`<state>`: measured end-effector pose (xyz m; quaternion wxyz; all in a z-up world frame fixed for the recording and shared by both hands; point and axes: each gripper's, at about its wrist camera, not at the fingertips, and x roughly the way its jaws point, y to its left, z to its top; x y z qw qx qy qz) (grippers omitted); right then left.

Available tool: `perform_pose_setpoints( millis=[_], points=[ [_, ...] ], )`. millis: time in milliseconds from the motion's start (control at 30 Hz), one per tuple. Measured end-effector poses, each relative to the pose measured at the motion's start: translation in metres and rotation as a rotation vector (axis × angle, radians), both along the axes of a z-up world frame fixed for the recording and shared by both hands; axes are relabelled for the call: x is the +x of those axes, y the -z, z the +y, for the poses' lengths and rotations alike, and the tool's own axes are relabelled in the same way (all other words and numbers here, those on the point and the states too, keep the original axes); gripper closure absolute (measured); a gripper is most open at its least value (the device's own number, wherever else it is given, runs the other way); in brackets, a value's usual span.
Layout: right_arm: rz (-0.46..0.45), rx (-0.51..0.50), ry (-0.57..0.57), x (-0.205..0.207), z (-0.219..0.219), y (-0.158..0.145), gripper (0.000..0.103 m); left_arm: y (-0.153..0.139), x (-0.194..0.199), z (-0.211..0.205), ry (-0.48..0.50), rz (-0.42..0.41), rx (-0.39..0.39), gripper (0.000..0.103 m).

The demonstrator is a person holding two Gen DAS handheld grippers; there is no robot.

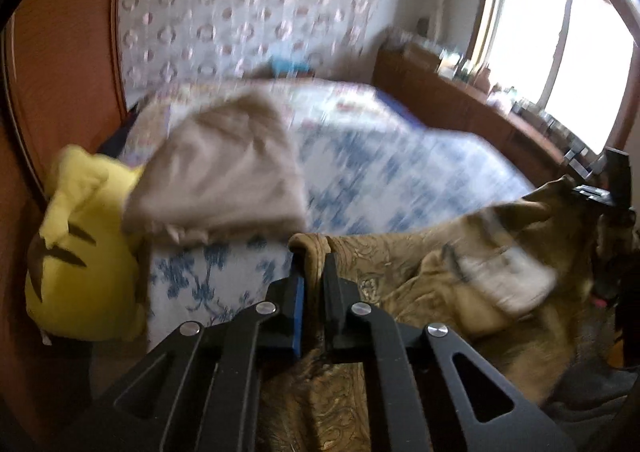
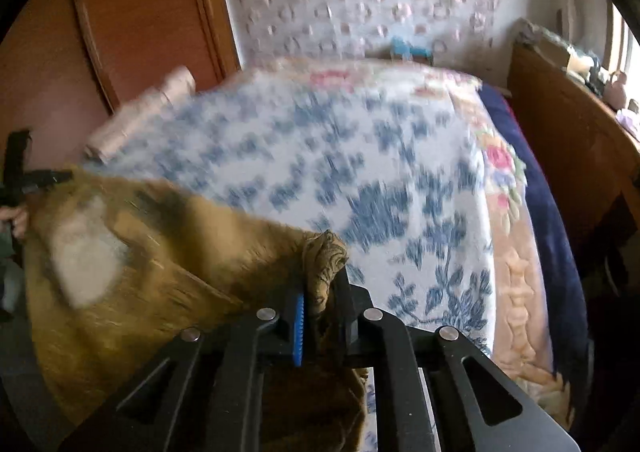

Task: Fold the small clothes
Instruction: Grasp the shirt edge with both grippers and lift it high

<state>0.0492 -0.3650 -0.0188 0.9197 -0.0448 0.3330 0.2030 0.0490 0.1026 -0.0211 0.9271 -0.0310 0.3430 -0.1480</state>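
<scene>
- Holding the brown patterned garment (image 1: 400, 284) by two bunched corners is where you stand: your left gripper (image 1: 314, 268) is clamped on one fold of cloth, your right gripper (image 2: 320, 292) on another, with fabric pinched between the pads of each.
- The garment hangs between the two grippers at the near edge of the bed (image 2: 360, 156), its pale label patch (image 2: 86, 256) facing up.
- To do this step well, I judge you should keep both grips firm, draw the corners apart until the cloth is taut, then lay it flat on the bedspread before folding.
- Keep the two corners level with each other, or the fold will likely come out skewed.
- The blue-and-white floral bedspread looks soft, so expect the cloth to drag rather than slide.
- A beige folded cloth (image 1: 224, 172) lies on the far left of the bed, beside a yellow plush toy (image 1: 80, 252); steer clear of both.
- Beyond the bed: patterned wallpaper (image 1: 240, 12), a wooden cabinet (image 1: 60, 72) at left, a bright window (image 1: 560, 44) at right.
</scene>
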Motion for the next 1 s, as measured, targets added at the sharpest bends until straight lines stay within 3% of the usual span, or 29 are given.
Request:
perform_pose_setpoints(
  millis=[300,600,800,1000],
  points=[
    [-0.301,0.066,-0.062,-0.084,0.007,-0.128,0.092,-0.119,-0.053,0.000,0.012,-0.269,-0.055,0.095],
    [-0.578,0.063,-0.091,-0.155,0.023,-0.241,0.092,-0.235,-0.087,0.007,-0.039,-0.546,-0.019,0.095],
    [-0.672,0.080,-0.054,-0.181,0.020,-0.284,0.092,-0.276,-0.103,0.015,-0.065,-0.649,0.009,0.095],
    [-0.710,0.079,-0.017,-0.195,0.021,-0.293,0.092,-0.280,-0.100,0.028,-0.094,-0.677,0.005,0.095]
  ],
)
